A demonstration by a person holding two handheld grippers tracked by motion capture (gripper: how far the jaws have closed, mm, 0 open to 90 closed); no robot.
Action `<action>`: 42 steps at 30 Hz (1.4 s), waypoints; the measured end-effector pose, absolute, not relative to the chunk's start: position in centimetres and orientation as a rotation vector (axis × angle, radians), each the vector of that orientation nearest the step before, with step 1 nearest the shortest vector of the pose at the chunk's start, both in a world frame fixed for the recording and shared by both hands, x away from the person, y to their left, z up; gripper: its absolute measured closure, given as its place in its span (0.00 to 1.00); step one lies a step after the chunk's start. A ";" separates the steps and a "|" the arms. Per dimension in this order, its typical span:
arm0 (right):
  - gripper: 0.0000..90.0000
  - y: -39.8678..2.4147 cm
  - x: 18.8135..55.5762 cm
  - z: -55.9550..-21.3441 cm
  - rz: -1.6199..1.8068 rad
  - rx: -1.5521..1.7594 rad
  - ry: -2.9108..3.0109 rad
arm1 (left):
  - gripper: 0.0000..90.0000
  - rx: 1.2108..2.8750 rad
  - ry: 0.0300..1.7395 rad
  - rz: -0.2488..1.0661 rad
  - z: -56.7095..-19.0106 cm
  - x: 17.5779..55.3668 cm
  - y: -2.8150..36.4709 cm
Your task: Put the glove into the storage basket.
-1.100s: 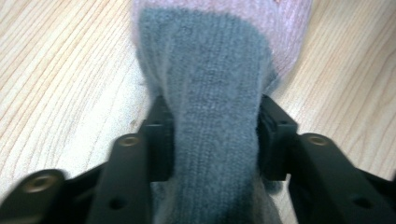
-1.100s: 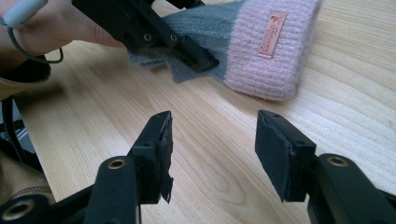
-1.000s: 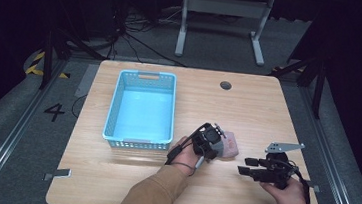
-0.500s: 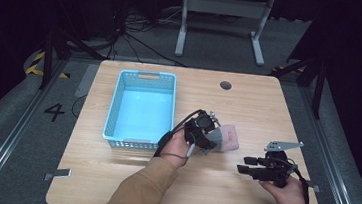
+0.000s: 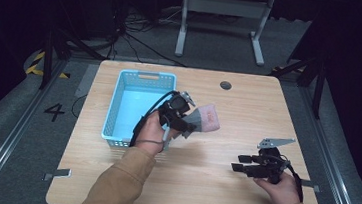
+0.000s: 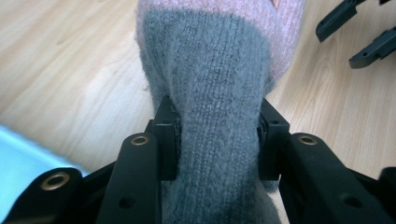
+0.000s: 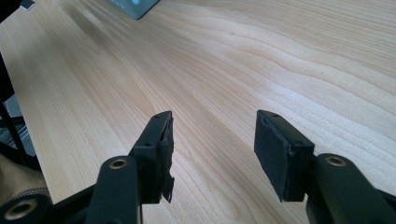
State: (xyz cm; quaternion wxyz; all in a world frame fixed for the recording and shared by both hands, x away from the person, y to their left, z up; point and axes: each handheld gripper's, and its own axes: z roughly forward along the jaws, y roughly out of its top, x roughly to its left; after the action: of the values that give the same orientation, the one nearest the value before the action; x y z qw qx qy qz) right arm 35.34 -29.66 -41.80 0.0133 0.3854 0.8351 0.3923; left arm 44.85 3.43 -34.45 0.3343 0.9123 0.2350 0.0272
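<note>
Left hand-held gripper [image 6: 217,140] clamps grey-pink sock [image 6: 219,70] w/ both pads

Left gripper [image 5: 183,116]: held raised in the left hand [image 5: 152,132], centre-left of scene, forearm entering from near edge; jaws clamped on a knitted item.
Right gripper [image 5: 245,167]: held low at near right in the right hand [image 5: 281,188]; jaws parted, nothing between, pointing left.

The sock [image 5: 201,118] is a knitted one, grey on the part near the grip and pale pink toward its far end, with a small orange mark on the pink part. It is lifted above the worktop [image 5: 248,108], just to the right of the blue basket [image 5: 118,107]. Its grey part is pinched between the two pads of the left hand-held gripper [image 6: 218,140], and the pink end sticks out free.
</note>
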 end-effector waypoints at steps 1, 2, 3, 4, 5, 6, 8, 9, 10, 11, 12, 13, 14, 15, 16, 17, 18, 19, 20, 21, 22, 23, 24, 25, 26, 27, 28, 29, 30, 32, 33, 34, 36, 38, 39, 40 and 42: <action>0.54 -29.6 35.3 -41.8 1.220 1.204 2.601 | 0.69 2.372 0.619 0.079 -34.2 44.9 3.9; 0.54 -29.6 35.3 -41.9 1.218 1.204 2.603 | 0.69 2.367 0.618 0.078 -34.0 44.9 4.3; 0.54 -29.6 35.3 -42.0 1.218 1.207 2.607 | 0.68 2.357 0.622 0.086 -33.8 44.9 4.7; 0.54 -29.6 35.3 -42.0 1.216 1.209 2.606 | 0.68 2.352 0.630 0.094 -33.6 45.0 5.1; 0.54 -29.6 35.2 -42.0 1.213 1.213 2.607 | 0.68 2.344 0.636 0.096 -33.4 45.0 5.4; 0.54 -29.7 35.2 -42.1 1.212 1.211 2.610 | 0.68 2.337 0.638 0.099 -33.3 45.1 5.8; 0.54 -29.7 35.1 -42.2 1.212 1.221 2.605 | 0.68 2.333 0.641 0.114 -33.0 45.2 6.4; 0.53 -29.8 35.0 -42.2 1.211 1.227 2.605 | 0.68 2.330 0.647 0.117 -32.9 45.3 6.8; 0.54 -29.9 35.0 -42.2 1.209 1.232 2.606 | 0.68 2.329 0.653 0.118 -32.8 45.3 7.0; 0.53 -29.9 35.0 -42.3 1.207 1.234 2.605 | 0.68 2.336 0.651 0.128 -32.7 45.4 7.4; 0.53 -29.9 34.9 -42.3 1.206 1.238 2.603 | 0.68 2.333 0.657 0.137 -32.7 45.5 7.7; 0.53 -30.0 34.9 -42.4 1.204 1.242 2.608 | 0.68 2.340 0.655 0.147 -32.6 45.7 8.1; 0.53 -30.0 34.9 -42.5 1.200 1.244 2.608 | 0.68 2.339 0.664 0.154 -32.6 45.8 8.6; 0.53 -30.0 34.8 -42.6 1.194 1.250 2.613 | 0.68 2.344 0.669 0.168 -32.6 45.9 9.1; 0.53 -30.0 34.8 -42.6 1.189 1.250 2.613 | 0.68 2.345 0.680 0.177 -32.6 46.1 9.6; 0.53 -30.0 34.7 -42.7 1.187 1.254 2.613 | 0.68 2.347 0.694 0.184 -32.7 46.2 10.1; 0.53 -30.0 34.7 -42.8 1.190 1.262 2.612 | 0.68 2.351 0.707 0.188 -32.9 46.4 10.6; 0.53 -30.1 34.7 -42.8 1.188 1.265 2.613 | 0.68 2.357 0.717 0.194 -33.0 46.6 11.0; 0.53 -30.2 34.6 -42.8 1.185 1.271 2.613 | 0.68 2.366 0.725 0.201 -33.2 46.8 11.5; 0.53 -30.2 34.6 -42.9 1.186 1.275 2.614 | 0.68 2.374 0.733 0.204 -33.4 47.0 12.0; 0.53 -30.3 34.6 -42.9 1.183 1.285 2.613 | 0.68 2.379 0.742 0.202 -33.6 47.1 12.5; 0.53 -30.3 34.6 -43.0 1.182 1.289 2.613 | 0.68 2.378 0.744 0.203 -33.8 47.3 12.9; 0.53 -30.4 34.6 -43.0 1.181 1.292 2.614 | 0.68 2.385 0.753 0.200 -34.1 47.5 13.4; 0.53 -30.4 34.5 -43.0 1.176 1.302 2.613 | 0.68 2.393 0.757 0.199 -34.2 47.6 13.6; 0.53 -30.4 34.5 -43.1 1.175 1.304 2.614 | 0.68 2.396 0.762 0.196 -34.4 47.8 13.9; 0.53 -30.4 34.5 -43.1 1.174 1.306 2.618 | 0.68 2.410 0.760 0.194 -34.5 47.9 14.1; 0.53 -30.4 34.5 -43.2 1.172 1.309 2.623 | 0.68 2.417 0.764 0.196 -34.7 48.0 14.3; 0.53 -30.3 34.4 -43.2 1.170 1.317 2.621 | 0.68 2.427 0.766 0.196 -34.9 48.1 14.5; 0.53 -30.3 34.3 -43.2 1.168 1.322 2.623 | 0.68 2.431 0.771 0.192 -35.1 48.3 14.7; 0.53 -30.2 34.2 -43.3 1.159 1.328 2.630 | 0.68 2.442 0.777 0.191 -35.5 48.6 15.0; 0.53 -30.2 34.1 -43.4 1.154 1.329 2.636 | 0.68 2.447 0.785 0.189 -35.7 48.7 15.1; 0.53 -30.2 34.0 -43.4 1.149 1.330 2.638 | 0.67 2.453 0.799 0.197 -36.0 48.9 15.2; 0.53 -30.4 33.8 -43.4 1.139 1.339 2.633 | 0.67 2.461 0.838 0.197 -36.6 49.3 15.5; 0.53 -30.6 33.7 -43.4 1.139 1.352 2.629 | 0.67 2.473 0.851 0.178 -37.1 49.7 15.5; 0.53 -30.7 33.6 -43.4 1.139 1.353 2.622 | 0.67 2.481 0.852 0.177 -37.3 49.8 15.5; 0.53 -30.8 33.5 -43.4 1.137 1.356 2.615 | 0.67 2.492 0.857 0.171 -37.5 49.9 15.5; 0.53 -30.9 33.4 -43.4 1.138 1.358 2.611 | 0.67 2.508 0.862 0.157 -37.9 50.2 15.4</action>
State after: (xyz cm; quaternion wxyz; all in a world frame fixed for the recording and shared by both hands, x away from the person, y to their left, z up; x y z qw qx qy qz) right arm 33.43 -30.95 -43.35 -0.0068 0.4303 0.8275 0.3605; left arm 50.18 15.39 -37.91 0.2404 0.9164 0.3148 0.0572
